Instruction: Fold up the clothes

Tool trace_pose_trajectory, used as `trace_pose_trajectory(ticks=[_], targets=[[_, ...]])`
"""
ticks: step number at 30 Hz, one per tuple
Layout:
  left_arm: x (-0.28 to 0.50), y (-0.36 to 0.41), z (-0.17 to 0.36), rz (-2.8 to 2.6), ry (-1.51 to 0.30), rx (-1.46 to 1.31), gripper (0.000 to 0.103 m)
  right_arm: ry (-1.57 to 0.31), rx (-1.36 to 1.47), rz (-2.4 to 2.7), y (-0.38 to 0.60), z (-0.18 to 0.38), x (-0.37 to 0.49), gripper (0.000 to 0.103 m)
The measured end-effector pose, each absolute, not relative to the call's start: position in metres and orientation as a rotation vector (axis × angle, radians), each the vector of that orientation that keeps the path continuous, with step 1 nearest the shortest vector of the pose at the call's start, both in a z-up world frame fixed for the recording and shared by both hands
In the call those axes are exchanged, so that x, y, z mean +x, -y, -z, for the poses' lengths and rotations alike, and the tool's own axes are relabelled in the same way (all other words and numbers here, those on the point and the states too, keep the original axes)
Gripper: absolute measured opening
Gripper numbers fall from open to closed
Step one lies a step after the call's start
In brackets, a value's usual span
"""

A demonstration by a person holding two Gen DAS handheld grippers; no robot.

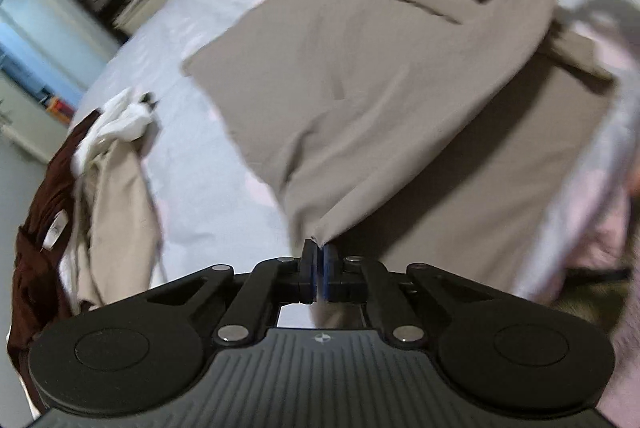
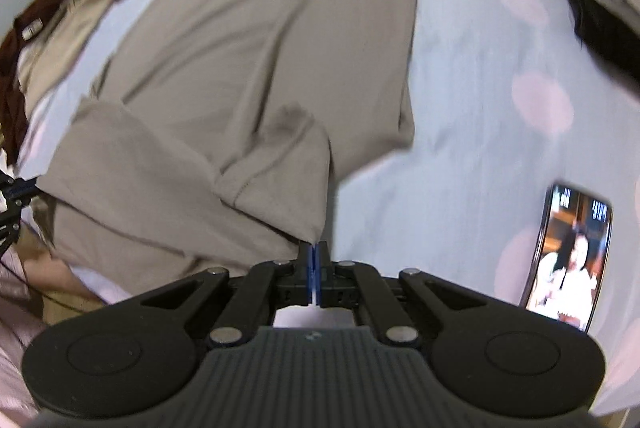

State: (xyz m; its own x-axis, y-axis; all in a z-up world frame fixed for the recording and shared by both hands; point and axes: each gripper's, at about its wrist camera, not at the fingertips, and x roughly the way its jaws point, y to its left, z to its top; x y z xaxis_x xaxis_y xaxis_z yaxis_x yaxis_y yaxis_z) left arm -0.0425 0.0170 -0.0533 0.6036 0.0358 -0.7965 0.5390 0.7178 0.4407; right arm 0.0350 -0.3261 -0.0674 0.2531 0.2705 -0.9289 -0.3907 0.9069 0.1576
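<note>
Both claws clamped on taupe garment (image 2: pixel 256 39) corners: left claw (image 1: pixel 319 252), right claw (image 2: pixel 313 252). Garment centre frame, spread on bed (image 2: pixel 472 75). Keep lifted edge taut btwn claws, carry level across, align w/ far edge, avoid phone (image 2: pixel 568 252) lower right.

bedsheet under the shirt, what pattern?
Pale blue-grey bedsheet with soft pink spots; the right wrist view shows it best.

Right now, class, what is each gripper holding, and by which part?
Both hold the taupe garment: left gripper pinches a corner, right gripper a hemmed corner.
</note>
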Motion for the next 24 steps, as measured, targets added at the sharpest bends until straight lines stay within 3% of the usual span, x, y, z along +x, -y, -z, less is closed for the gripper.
trace_pose_trajectory(ticks=[5, 11, 14, 16, 18, 21, 22, 23, 24], targets=[[-0.053, -0.003, 0.076, 0.402, -0.952, 0.847, 0.001, -1.252, -0.170, -0.400, 0.338, 0.075, 0.028, 0.006], [-0.049, -0.011, 0.069, 0.452, -0.993, 0.757, 0.001, -1.127, -0.104, -0.433, 0.341, 0.049, 0.028, 0.009], [-0.047, -0.013, 0.061, 0.472, -1.016, 0.694, 0.002, -1.077, -0.113, -0.527, 0.324, 0.044, 0.025, 0.042], [-0.046, -0.015, 0.055, 0.479, -1.020, 0.647, 0.004, -1.065, -0.164, -0.578, 0.306, 0.047, 0.024, 0.042], [-0.046, -0.017, 0.051, 0.482, -1.017, 0.615, 0.015, -1.061, -0.222, -0.609, 0.290, 0.056, 0.025, 0.042], [-0.047, -0.017, 0.048, 0.479, -1.000, 0.598, 0.019, -1.078, -0.309, -0.607, 0.271, 0.071, 0.029, 0.039], [-0.046, -0.016, 0.048, 0.474, -0.996, 0.598, 0.019, -1.080, -0.330, -0.598, 0.269, 0.073, 0.030, 0.033], [-0.045, -0.015, 0.050, 0.472, -0.997, 0.604, 0.019, -1.078, -0.328, -0.583, 0.271, 0.072, 0.032, 0.012], [-0.045, -0.015, 0.052, 0.470, -0.998, 0.609, 0.019, -1.076, -0.322, -0.567, 0.274, 0.071, 0.034, 0.005]])
